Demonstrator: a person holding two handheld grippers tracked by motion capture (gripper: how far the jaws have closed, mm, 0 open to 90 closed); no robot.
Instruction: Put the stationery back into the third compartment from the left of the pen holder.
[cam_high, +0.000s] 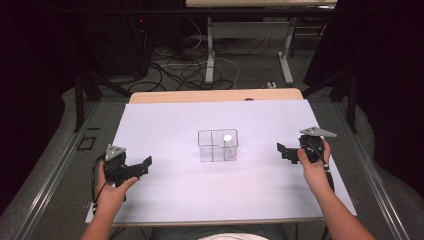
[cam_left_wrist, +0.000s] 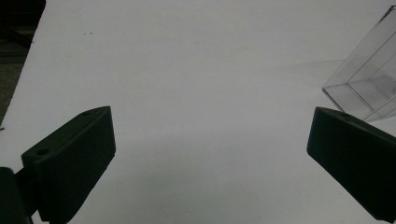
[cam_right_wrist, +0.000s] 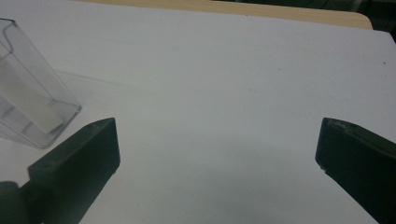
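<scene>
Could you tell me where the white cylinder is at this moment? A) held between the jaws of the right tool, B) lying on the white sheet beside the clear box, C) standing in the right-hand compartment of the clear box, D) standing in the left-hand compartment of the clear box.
C: in the high view the white cylinder stands upright inside the clear box, right of its divider, and both tools are apart from it.

Dim room, soft overhead light, slight blur

Clear box (cam_high: 218, 145): transparent plastic, open-topped, divided into compartments, upright mid-table on the white sheet. White cylinder (cam_high: 228, 146): upright inside the box's right-hand compartment.
</scene>
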